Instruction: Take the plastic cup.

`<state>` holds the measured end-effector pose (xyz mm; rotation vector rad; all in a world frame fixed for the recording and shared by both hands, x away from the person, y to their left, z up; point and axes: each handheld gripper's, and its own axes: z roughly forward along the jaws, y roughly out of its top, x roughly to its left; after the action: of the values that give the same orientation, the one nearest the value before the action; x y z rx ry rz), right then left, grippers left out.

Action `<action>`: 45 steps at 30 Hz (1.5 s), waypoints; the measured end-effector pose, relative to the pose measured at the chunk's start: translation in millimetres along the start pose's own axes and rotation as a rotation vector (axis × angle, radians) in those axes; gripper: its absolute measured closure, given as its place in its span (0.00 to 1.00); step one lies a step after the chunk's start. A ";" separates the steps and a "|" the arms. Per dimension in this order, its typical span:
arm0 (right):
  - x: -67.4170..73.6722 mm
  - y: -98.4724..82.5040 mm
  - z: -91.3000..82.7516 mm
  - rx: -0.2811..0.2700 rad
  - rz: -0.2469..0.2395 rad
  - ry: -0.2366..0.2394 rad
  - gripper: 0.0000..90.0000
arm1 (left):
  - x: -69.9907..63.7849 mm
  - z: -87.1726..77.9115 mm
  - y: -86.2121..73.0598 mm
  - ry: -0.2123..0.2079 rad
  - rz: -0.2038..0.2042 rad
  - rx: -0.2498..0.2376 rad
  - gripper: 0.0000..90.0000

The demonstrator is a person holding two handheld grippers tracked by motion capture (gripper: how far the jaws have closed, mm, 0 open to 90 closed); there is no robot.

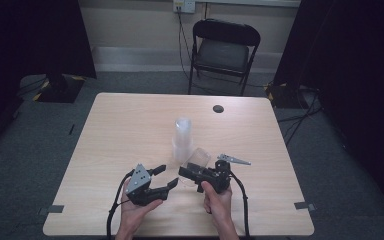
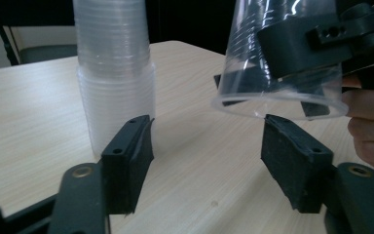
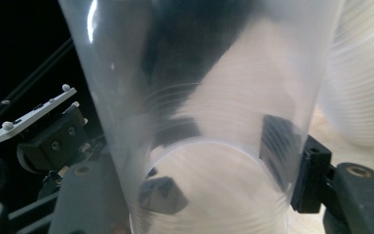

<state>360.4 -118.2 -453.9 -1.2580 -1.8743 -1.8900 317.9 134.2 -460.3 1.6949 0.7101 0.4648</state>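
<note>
Between the right tongs (image 1: pixel 189 173), a single clear plastic cup (image 1: pixel 198 159) sits clamped at its wall, tilted with its mouth toward the left tongs (image 1: pixel 166 177); the left gripper view shows one black jaw pressing the outside of the cup (image 2: pixel 277 58) and the rim hanging just above the worktop (image 2: pixel 39 112). The left tongs stand open with nothing between them, their fingers (image 2: pixel 126 156) near the foot of the stack of clear cups (image 2: pixel 114 73), which stands upright just beyond both tongs. The main risk, as I judge it, is the thin wall: a hard squeeze could buckle or crack the cup, while a slack one could let the smooth plastic slide out and roll off. Since the held cup is close to the stack, a careless swing of the right tongs could knock that tall, light column over. If the left tongs close toward the stack's base off-centre, they could push it along the worktop instead of gripping it.
</note>
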 end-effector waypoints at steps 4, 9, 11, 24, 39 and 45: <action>1.1 -3.0 0.6 0.001 0.025 0.015 0.40 | -2.2 2.2 -1.0 -0.002 0.023 -0.024 0.49; 1.9 -7.3 2.5 0.015 0.055 0.057 0.40 | -3.9 5.3 -3.3 -0.013 0.015 -0.049 0.51; 0.9 -9.6 4.4 0.023 0.079 0.075 0.40 | -4.1 6.7 -3.9 -0.023 0.007 -0.068 0.53; 6.7 -16.8 12.0 0.055 0.132 0.112 0.40 | -8.9 15.1 -8.1 -0.013 0.055 -0.134 0.61; 1.5 -19.0 15.2 0.098 0.158 0.139 0.28 | -10.1 14.1 -8.6 -0.030 0.066 -0.162 0.84; 1.4 -18.9 13.6 0.085 0.141 0.111 0.18 | -9.7 14.2 -9.8 -0.055 0.064 -0.151 0.90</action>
<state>352.6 -102.1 -468.8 -1.1998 -1.7423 -1.7516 317.8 118.6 -472.5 1.5858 0.5678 0.5024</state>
